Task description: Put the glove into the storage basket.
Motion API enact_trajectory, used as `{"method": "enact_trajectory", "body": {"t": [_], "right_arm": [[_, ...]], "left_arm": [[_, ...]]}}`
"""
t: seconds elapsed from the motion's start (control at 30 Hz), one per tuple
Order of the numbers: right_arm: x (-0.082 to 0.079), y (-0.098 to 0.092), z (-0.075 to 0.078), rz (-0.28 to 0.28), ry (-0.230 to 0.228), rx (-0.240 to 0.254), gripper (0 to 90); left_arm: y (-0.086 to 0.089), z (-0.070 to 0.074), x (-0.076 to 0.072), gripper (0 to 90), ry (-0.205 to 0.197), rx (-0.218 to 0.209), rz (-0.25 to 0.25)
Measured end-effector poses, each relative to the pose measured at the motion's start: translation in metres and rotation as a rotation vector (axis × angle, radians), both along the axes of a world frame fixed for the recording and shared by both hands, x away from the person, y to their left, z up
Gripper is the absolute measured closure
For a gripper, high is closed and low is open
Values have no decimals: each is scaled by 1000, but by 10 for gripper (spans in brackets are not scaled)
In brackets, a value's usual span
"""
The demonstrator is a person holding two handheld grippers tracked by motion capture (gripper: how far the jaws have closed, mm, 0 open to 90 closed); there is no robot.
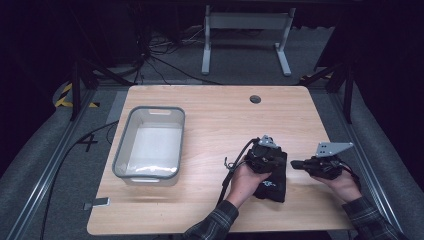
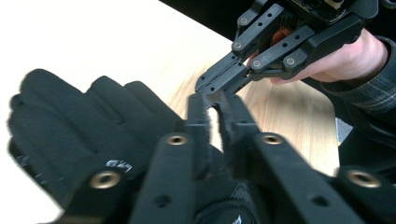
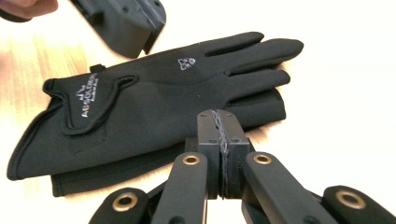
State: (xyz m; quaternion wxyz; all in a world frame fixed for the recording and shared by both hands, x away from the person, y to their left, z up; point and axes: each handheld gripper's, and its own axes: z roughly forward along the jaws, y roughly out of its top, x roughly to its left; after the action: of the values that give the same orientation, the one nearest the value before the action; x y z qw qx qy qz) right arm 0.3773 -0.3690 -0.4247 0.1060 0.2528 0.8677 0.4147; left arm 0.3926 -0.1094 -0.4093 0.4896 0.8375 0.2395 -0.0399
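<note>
While both hands rest near the front right of the wooden table [image 1: 210, 115], a pair of black gloves [image 3: 154, 98] lies flat, stacked. Above them, the left gripper [image 2: 212, 100] is slightly parted, grasping nothing. Just beside them, the right gripper [image 3: 222, 122] is clenched, empty. A grey bin [image 1: 150, 143] sits well apart.

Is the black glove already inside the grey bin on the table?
No, the black glove lies flat on the wooden table, well to the right of the grey bin.
</note>
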Motion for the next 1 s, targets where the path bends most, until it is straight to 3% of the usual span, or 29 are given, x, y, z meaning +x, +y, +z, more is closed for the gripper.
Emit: {"method": "enact_trajectory", "body": {"t": [0.2,0.37,0.6,0.8,1.0], "right_arm": [[0,6,1,14,6,5,900],[1,11,-1,25,21,-8,900],[-1,21,-11,53,42,-64,900],[-1,13,-16,42,60,-77,900],[-1,7,-16,30,52,-77,899]], "left_arm": [[19,-2,-3,897,-33,78,11],[30,-16,-1,897,-5,108,23],[20,-30,0,897,12,151,8],[12,-43,2,897,16,230,5],[12,-45,4,899,8,256,5]]}}
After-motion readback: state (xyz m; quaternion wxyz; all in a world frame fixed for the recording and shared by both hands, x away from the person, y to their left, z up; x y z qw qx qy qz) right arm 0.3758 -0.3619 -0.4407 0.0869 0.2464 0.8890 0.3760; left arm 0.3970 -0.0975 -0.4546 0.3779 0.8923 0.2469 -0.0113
